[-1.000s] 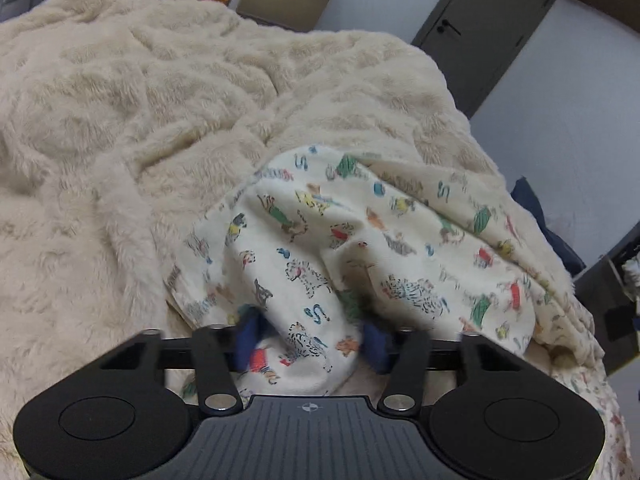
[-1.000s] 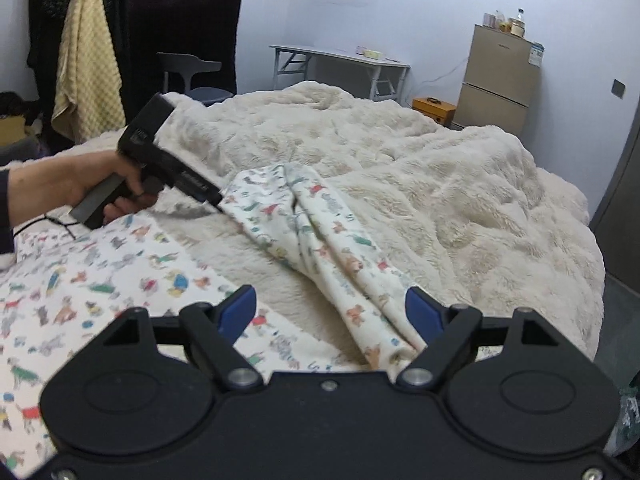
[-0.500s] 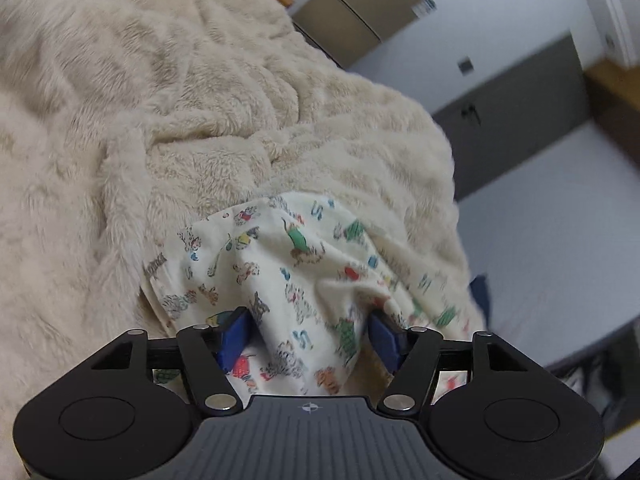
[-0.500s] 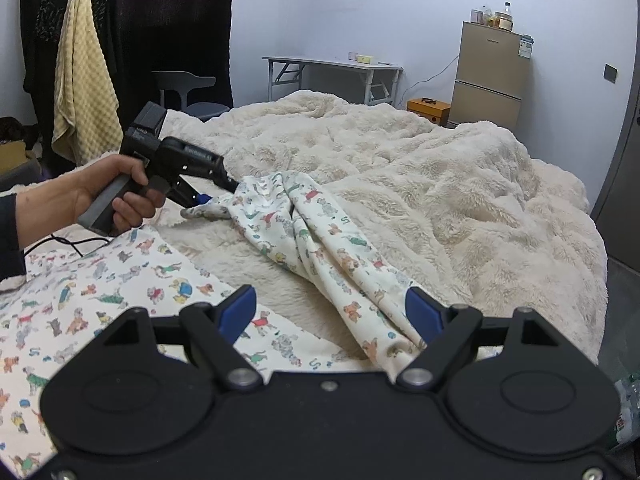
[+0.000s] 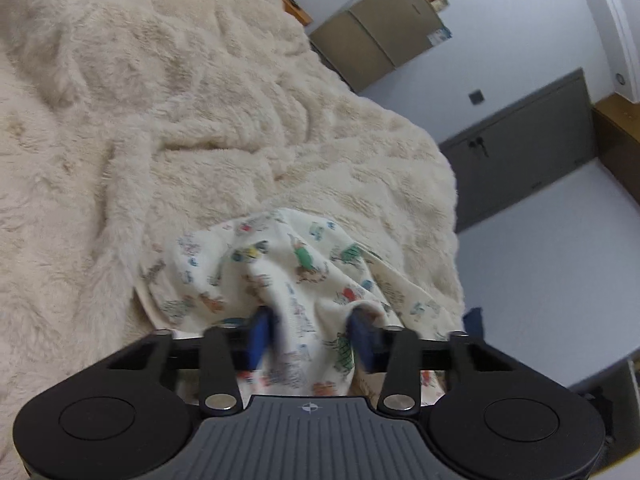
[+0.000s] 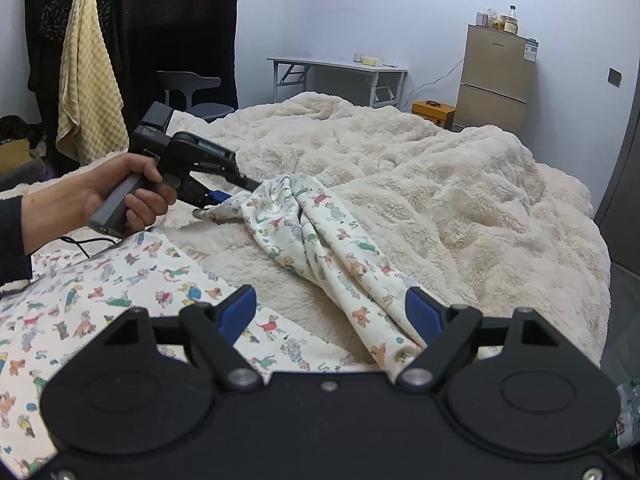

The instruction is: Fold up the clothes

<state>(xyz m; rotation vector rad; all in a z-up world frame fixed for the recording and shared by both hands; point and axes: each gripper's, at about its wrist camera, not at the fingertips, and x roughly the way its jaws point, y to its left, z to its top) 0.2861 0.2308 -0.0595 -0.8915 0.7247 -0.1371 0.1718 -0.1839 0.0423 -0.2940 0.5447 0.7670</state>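
A cream garment printed with small cartoon animals (image 6: 320,232) lies on the bed. One long part of it rises in a bunched ridge to my left gripper (image 6: 216,200), held by a hand (image 6: 120,196) at the left. In the left wrist view that gripper (image 5: 311,336) is shut on a thick fold of the garment (image 5: 300,272), which fills the space between the blue fingers. The flat part of the garment (image 6: 120,276) spreads at lower left. My right gripper (image 6: 330,310) hangs open low over the bed, with the long part's end beside its right finger.
A fluffy cream blanket (image 6: 440,184) covers the whole bed, which drops off at the right. Behind stand a fridge (image 6: 496,80), an orange box (image 6: 434,112), a folding table (image 6: 340,68) and a yellow towel on a hanger (image 6: 88,92). A grey door (image 5: 516,144) is at the right.
My left gripper has tilted and drawn its end of the garment slightly to the right and up, so the fold bunches higher. The right gripper has stayed in place, open.
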